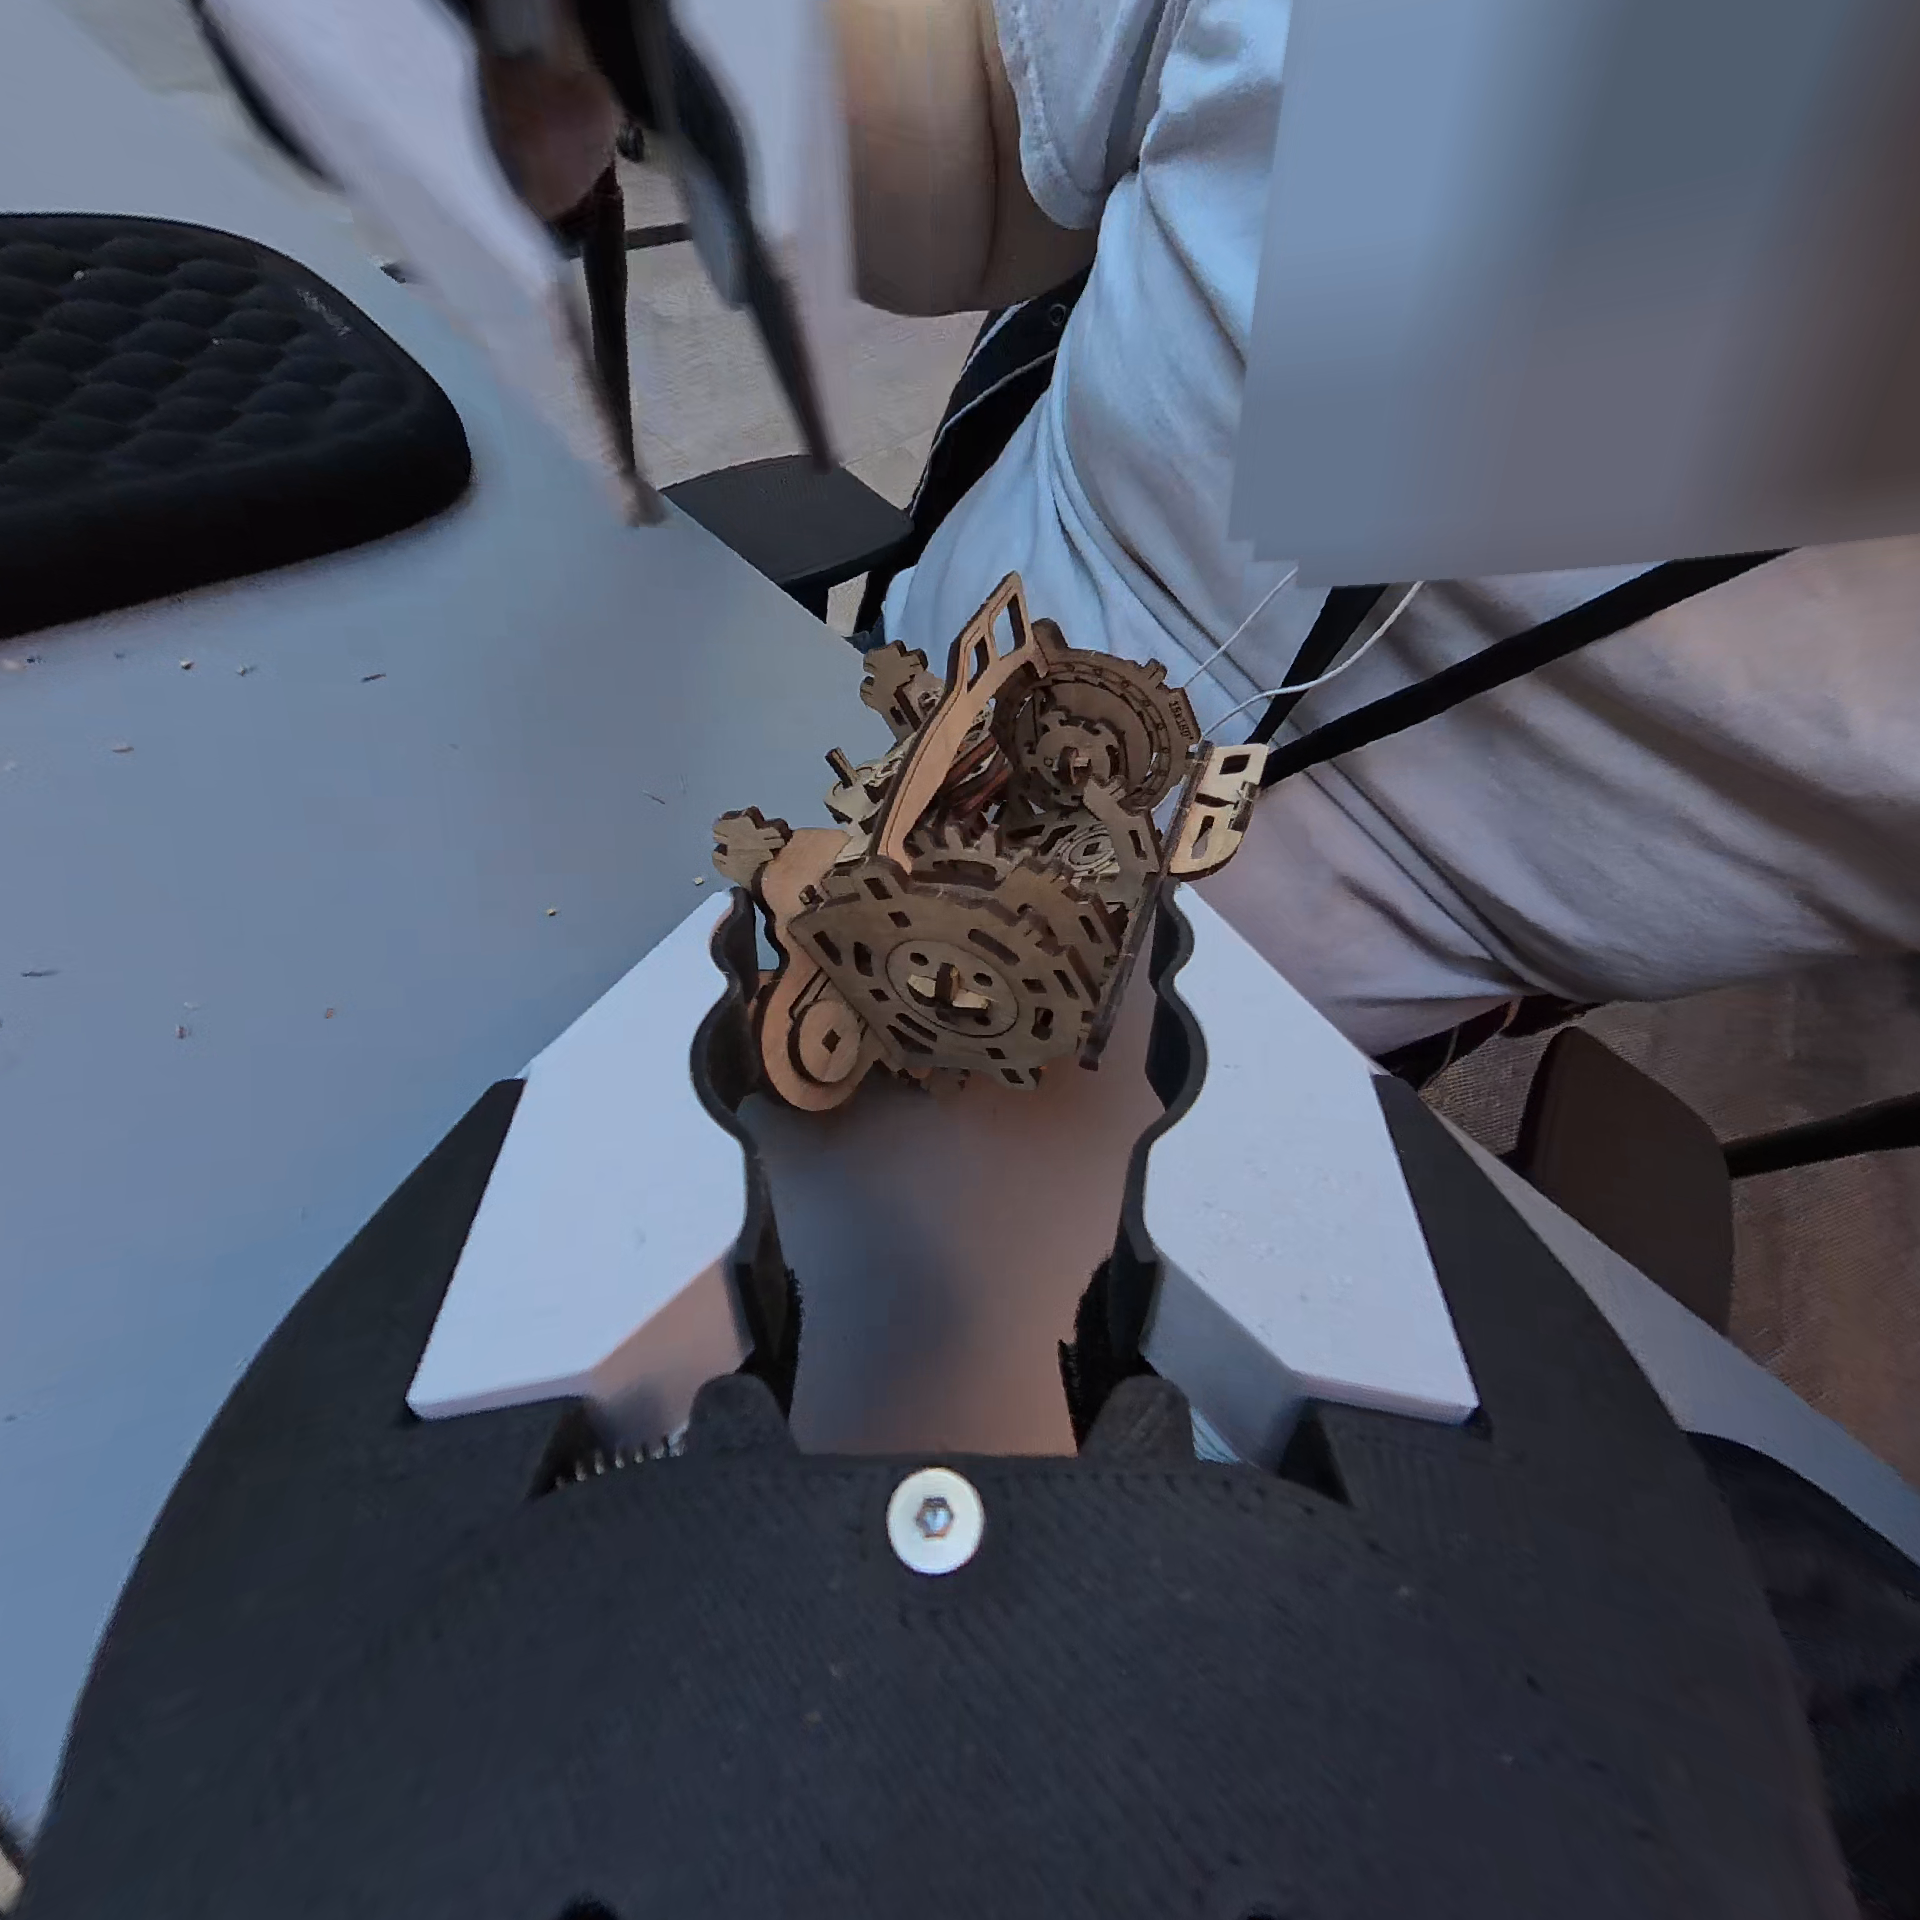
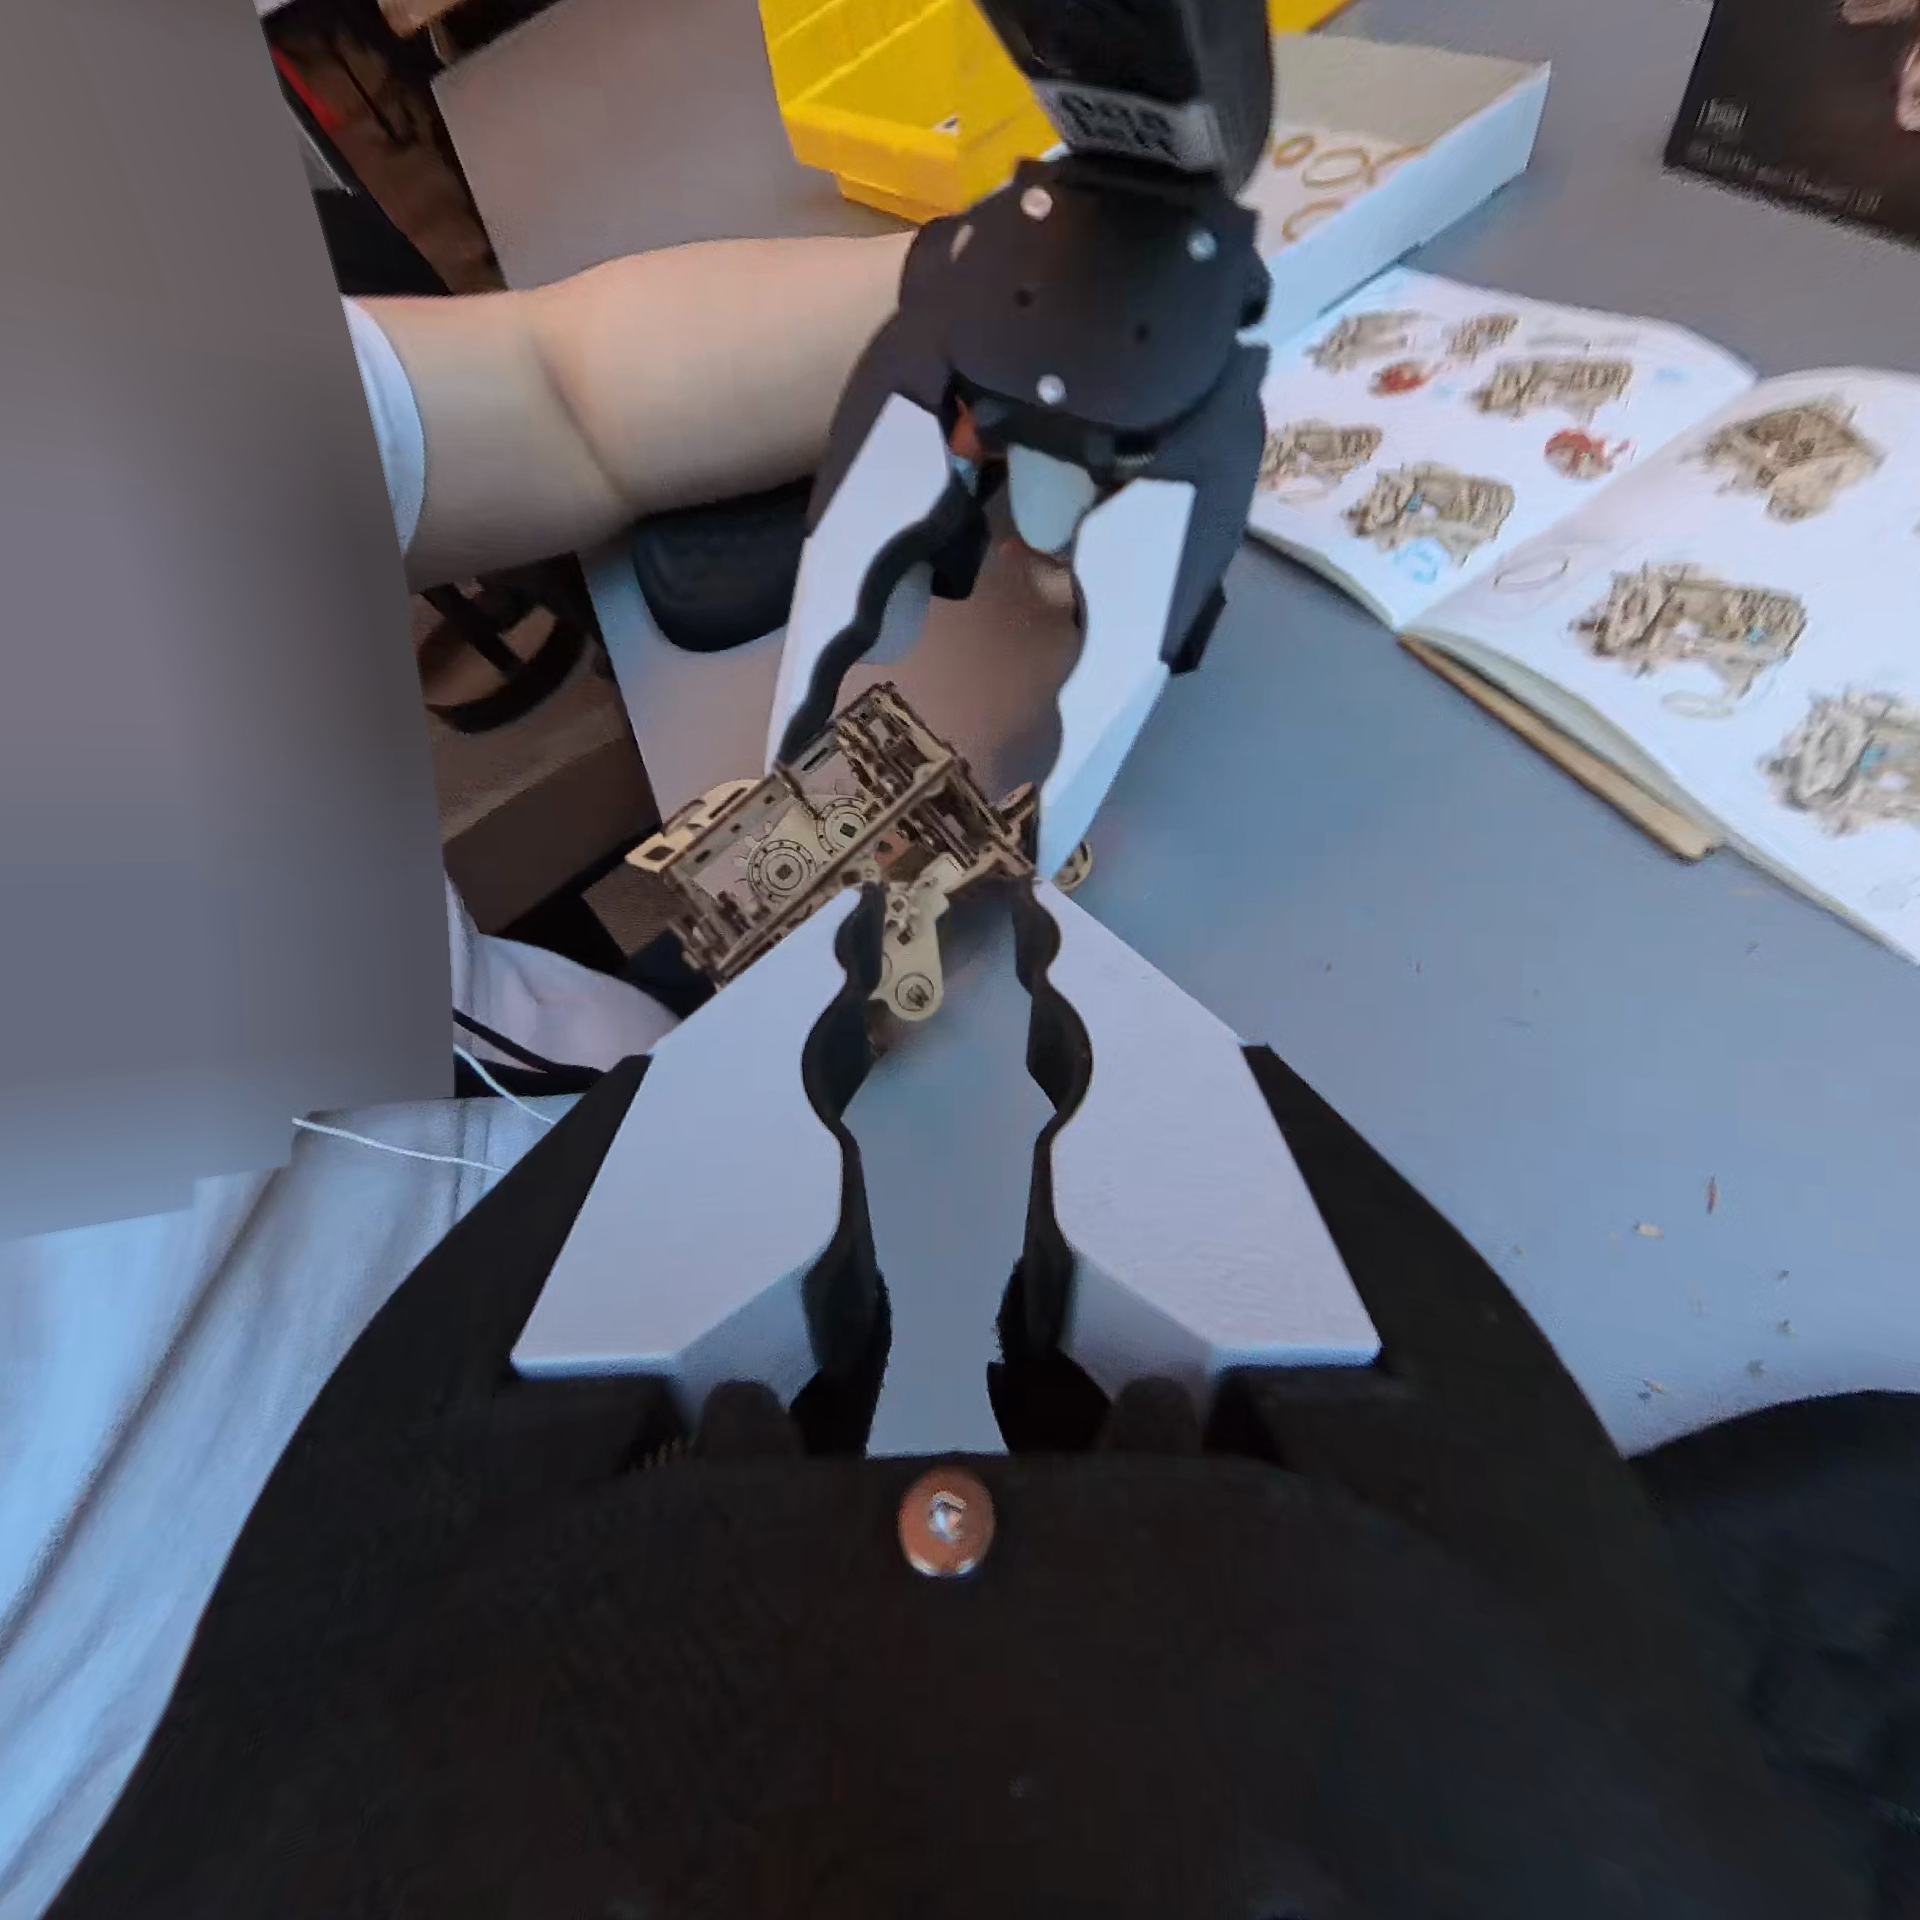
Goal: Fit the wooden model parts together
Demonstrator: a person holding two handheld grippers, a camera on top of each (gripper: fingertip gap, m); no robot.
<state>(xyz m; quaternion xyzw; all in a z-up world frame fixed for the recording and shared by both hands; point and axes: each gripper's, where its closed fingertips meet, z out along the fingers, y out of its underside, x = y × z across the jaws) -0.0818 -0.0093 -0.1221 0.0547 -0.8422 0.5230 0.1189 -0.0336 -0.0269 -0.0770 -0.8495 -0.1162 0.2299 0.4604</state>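
In the centre of the left wrist view, the left hand-held gripper (image 1: 951, 935) clamps the wooden model (image 1: 966, 883), a gear-filled laser-cut assembly held above the edge of the grey counter (image 1: 312, 831), with a black cushion (image 1: 187, 416) at the upper left. In the right wrist view, the right hand-held gripper (image 2: 945, 904) sits mid-frame with its fingers slightly apart around a small wooden lever part (image 2: 914, 961) on the model's underside; whether they pinch it I cannot tell. An open instruction booklet (image 2: 1558, 499) lies at the right, a yellow bin (image 2: 894, 94) at the top
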